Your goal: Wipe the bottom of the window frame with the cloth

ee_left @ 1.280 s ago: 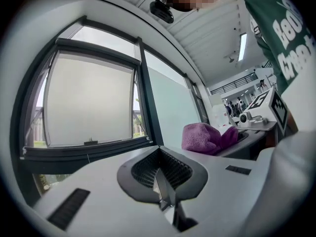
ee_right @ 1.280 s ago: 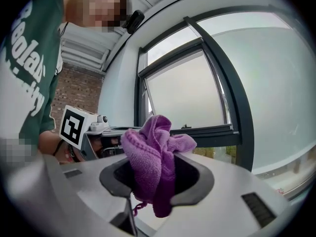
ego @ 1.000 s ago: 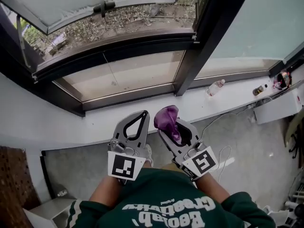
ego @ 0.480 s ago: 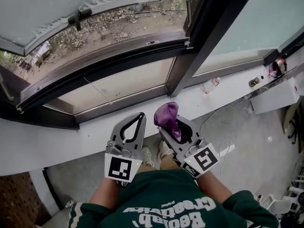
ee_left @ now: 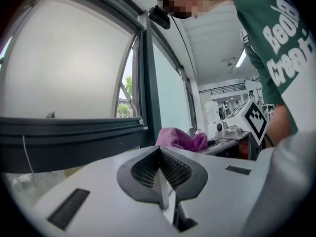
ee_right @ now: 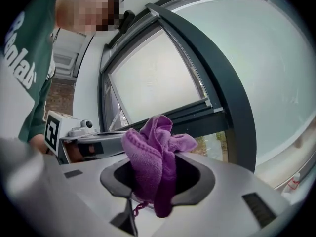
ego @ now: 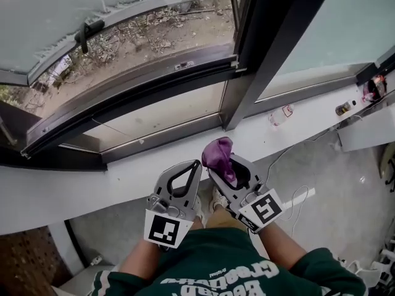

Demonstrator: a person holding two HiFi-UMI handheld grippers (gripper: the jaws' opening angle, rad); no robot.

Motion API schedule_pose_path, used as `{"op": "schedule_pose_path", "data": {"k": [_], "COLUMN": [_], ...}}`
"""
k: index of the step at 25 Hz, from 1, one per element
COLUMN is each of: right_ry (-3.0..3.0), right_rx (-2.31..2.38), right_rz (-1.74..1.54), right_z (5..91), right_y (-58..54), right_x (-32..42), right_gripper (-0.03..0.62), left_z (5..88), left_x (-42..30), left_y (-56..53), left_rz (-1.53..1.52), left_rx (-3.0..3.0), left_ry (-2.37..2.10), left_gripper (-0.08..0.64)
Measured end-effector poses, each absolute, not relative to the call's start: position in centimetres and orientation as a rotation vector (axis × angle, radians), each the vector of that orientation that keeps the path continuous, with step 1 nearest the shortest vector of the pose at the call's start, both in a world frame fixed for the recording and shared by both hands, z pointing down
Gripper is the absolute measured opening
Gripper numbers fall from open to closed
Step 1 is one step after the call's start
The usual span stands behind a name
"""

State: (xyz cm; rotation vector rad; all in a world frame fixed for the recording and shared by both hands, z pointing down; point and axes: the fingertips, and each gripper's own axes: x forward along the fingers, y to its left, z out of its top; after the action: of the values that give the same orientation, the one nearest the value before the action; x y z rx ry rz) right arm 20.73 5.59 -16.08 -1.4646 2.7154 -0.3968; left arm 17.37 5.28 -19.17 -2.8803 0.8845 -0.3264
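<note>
Right gripper [ego: 221,165] jaws clamp a bunched purple cloth [ego: 217,153], soft, light, best held mid-wad; left gripper [ego: 194,166] jaws are together, empty, below the window frame [ego: 136,86].

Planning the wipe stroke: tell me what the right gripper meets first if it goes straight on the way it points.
Probably the bottom rail of the window frame, just left of the upright post. The purple cloth clamped in the right gripper sticks out ahead, so it would touch first. Depth unclear.

A clear plastic bottle [ego: 281,114] is seen lying on the white window ledge [ego: 123,177], and a small jar [ego: 341,108] is set further right
</note>
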Motion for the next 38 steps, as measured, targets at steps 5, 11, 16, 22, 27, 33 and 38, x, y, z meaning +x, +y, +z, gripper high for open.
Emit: {"op": "schedule_pose_path", "data": {"k": [5,11,16,22,27,33,38], "right_ry": [2.723,2.760,2.724,2.705,2.708,2.607,2.612], "right_rx": [-1.493,-1.607,-1.684,-1.823,-1.906,-1.952,-2.040], "right_rz": [-0.418,-0.421,-0.555,-0.512,-0.523,-0.362,-0.453], "right_z": [-10.3,-1.4,6.4,17.1,23.9,25.8,29.4], "right_y": [4.1,2.7,2.2,1.9,0.2,-3.7,-5.7], "right_x": [23.6,25.7,25.7,24.0,22.9,24.6,26.3], "right_gripper": [0.166,0.166,0.166,0.166,0.167,0.167,0.167], "left_z": [-13.3,-4.6,2.6,12.6,17.4,23.4,26.5], "left_x": [19.8,22.6,23.0,20.9,18.6,18.4,20.0], "left_y": [4.6,3.8,3.9,3.3,0.7,-1.9,-4.2], "left_rz": [-0.483,-0.572,-0.594,-0.471,-0.348,-0.483,-0.460], "left_rx": [-2.989,-3.083,-3.131,-3.158,-3.083,-3.098,-3.116], "left_ry": [0.845,0.795,0.690,0.568,0.625,0.741,0.864], "left_gripper": [-0.001,-0.002,-0.002,-0.002,0.000,-0.001,-0.001]}}
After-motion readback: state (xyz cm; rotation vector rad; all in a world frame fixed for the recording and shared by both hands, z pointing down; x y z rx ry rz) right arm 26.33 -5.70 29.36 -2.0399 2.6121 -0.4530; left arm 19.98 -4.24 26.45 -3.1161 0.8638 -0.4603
